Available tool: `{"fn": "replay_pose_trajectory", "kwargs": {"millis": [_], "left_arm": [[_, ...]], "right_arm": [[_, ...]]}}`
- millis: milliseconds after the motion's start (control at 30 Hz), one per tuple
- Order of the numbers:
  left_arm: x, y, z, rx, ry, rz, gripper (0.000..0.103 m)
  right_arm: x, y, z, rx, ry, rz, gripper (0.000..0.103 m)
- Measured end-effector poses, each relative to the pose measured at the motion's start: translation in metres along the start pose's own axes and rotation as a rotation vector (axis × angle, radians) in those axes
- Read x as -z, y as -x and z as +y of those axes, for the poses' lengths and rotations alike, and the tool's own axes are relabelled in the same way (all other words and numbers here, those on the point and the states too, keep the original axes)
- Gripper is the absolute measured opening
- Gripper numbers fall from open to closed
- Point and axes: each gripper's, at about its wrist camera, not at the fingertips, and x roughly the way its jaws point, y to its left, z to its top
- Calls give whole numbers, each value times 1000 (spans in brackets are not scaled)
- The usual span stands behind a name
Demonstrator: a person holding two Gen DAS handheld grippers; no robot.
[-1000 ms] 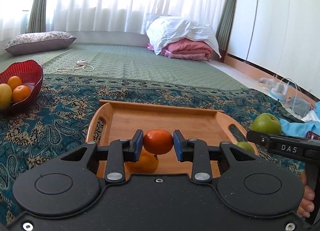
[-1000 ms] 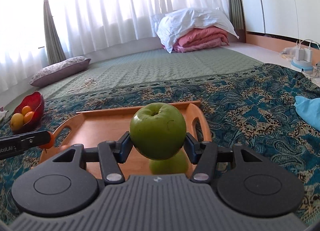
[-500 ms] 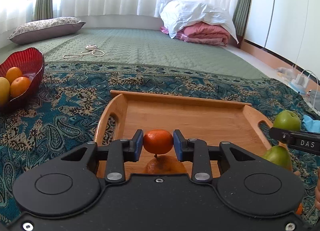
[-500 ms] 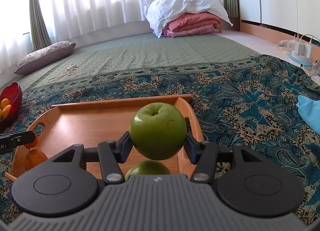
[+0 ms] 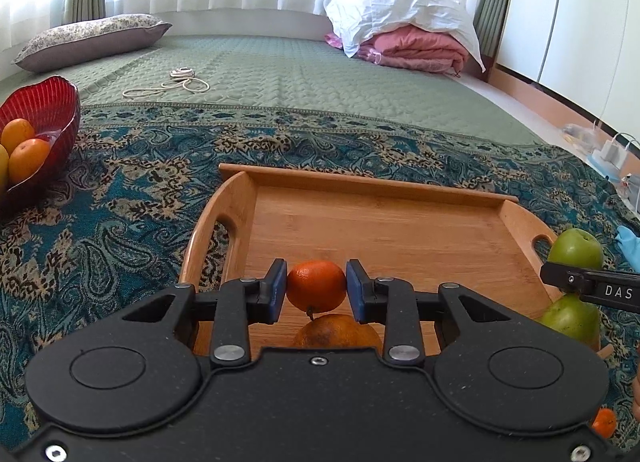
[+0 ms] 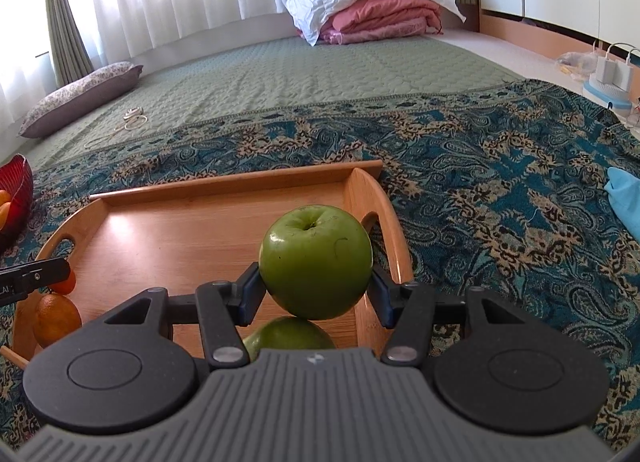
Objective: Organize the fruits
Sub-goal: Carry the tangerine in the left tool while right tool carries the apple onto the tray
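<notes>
On the left, the left gripper (image 5: 316,286) pinches a small orange mandarin (image 5: 316,285) over the rectangular wooden tray (image 5: 360,181), above a larger orange (image 5: 338,330), probably to group citrus. On the right, the right gripper (image 6: 316,285) clamps a green apple (image 6: 316,262) above another apple (image 6: 290,333).

ahead of my claws a teal paisley blanket (image 5: 132,197) covers the floor. on it, a wooden tray (image 5: 360,181) sits right below them, a red bowl (image 5: 48,109) far off left.
</notes>
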Motion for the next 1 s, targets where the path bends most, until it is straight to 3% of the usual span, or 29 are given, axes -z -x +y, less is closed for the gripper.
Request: {"fn": "replay_pose_trajectory", "kwargs": {"millis": [233,433,1000], "left_arm": [[-2,-16,2,4,8,75,30],[-3,-20,2,3,2,90,30],[-2,-21,-1,4,-3,77,30]], "right_arm": [[-6,-13,3,-6,15,78,58],[-7,-21,5,1,42,128,58],[-8,-24,7,1,51,131,57]]}}
